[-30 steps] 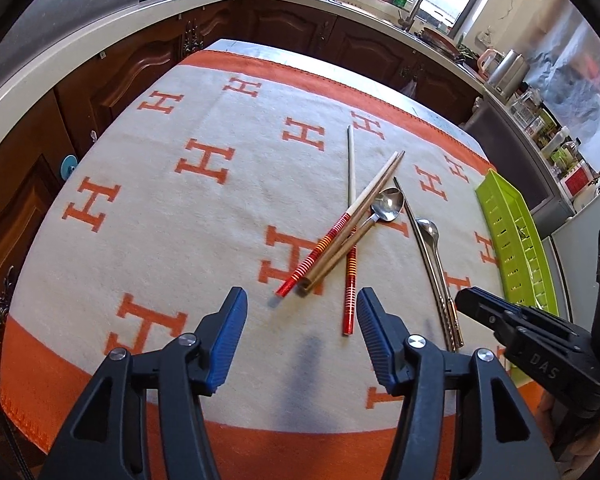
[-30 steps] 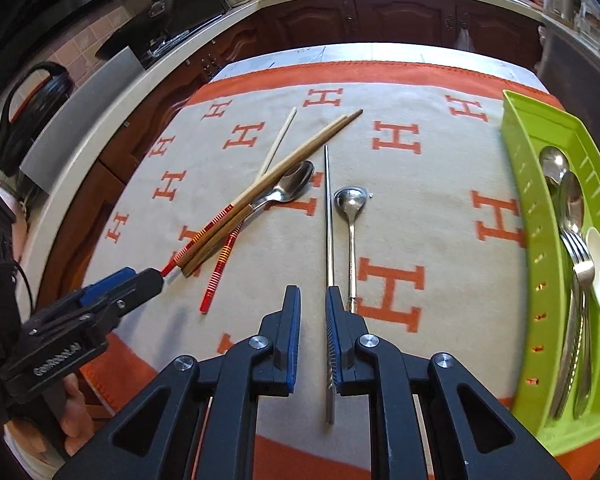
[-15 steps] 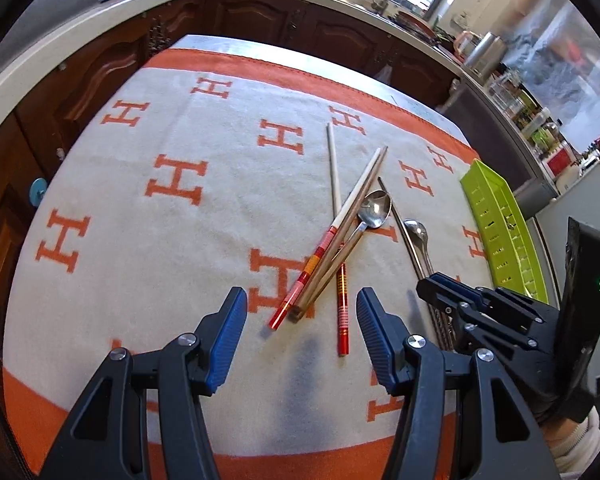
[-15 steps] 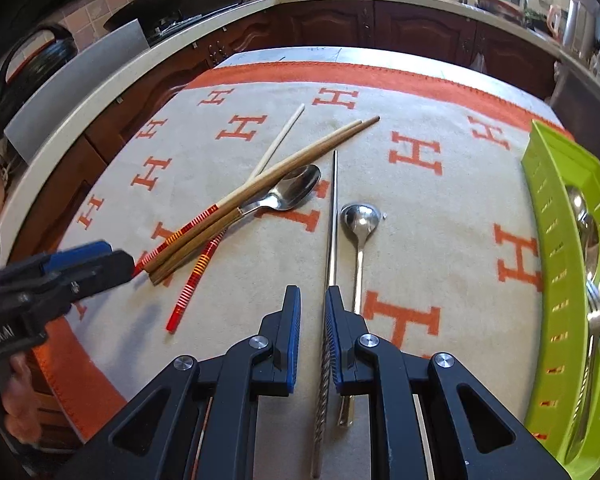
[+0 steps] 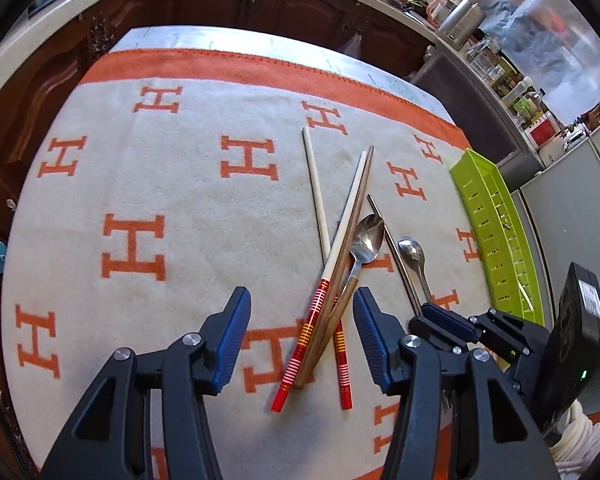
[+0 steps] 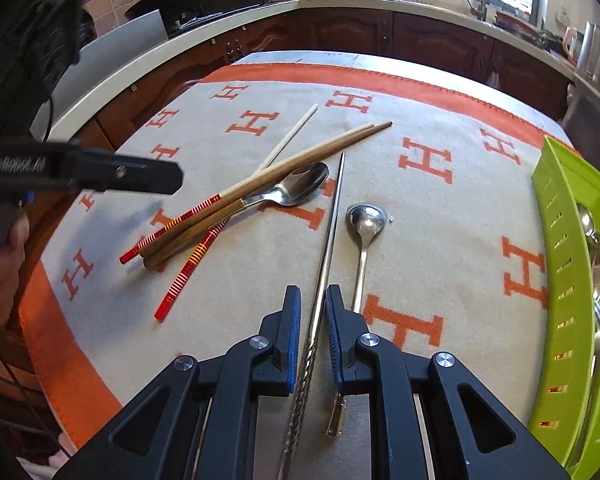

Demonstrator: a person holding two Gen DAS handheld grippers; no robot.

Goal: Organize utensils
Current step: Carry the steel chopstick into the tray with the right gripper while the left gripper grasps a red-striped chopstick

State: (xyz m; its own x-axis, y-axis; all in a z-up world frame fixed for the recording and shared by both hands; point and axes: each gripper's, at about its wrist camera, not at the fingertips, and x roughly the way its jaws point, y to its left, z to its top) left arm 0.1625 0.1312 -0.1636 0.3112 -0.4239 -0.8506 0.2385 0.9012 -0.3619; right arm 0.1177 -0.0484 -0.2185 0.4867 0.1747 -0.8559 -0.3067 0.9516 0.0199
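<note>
Two red-striped chopsticks [image 5: 316,320], a brown wooden chopstick [image 5: 360,200] and a wooden-handled spoon [image 5: 366,240] lie crossed on the orange-and-cream cloth [image 5: 180,200]. My left gripper [image 5: 300,340] hovers over their near ends; its jaws are closing, the sticks lie between them, and the pads touch nothing. A metal chopstick [image 6: 332,216] and a small metal spoon [image 6: 366,220] lie side by side to the right. My right gripper [image 6: 314,336] straddles the metal chopstick with a narrow gap on each side. The same crossed pile [image 6: 180,224] shows in the right wrist view.
A green slotted tray [image 6: 564,240] stands at the cloth's right edge and holds spoons and a fork [image 6: 592,240]. Dark wood cabinets and a pale countertop [image 6: 340,4] ring the table. The person's hand [image 6: 0,272] holds the left gripper [image 6: 172,178] at the left.
My left gripper has moved over the crossed chopsticks, whose red ends now lie between its jaws, and the jaws have narrowed a little. My right gripper has sunk slightly along the metal chopstick.
</note>
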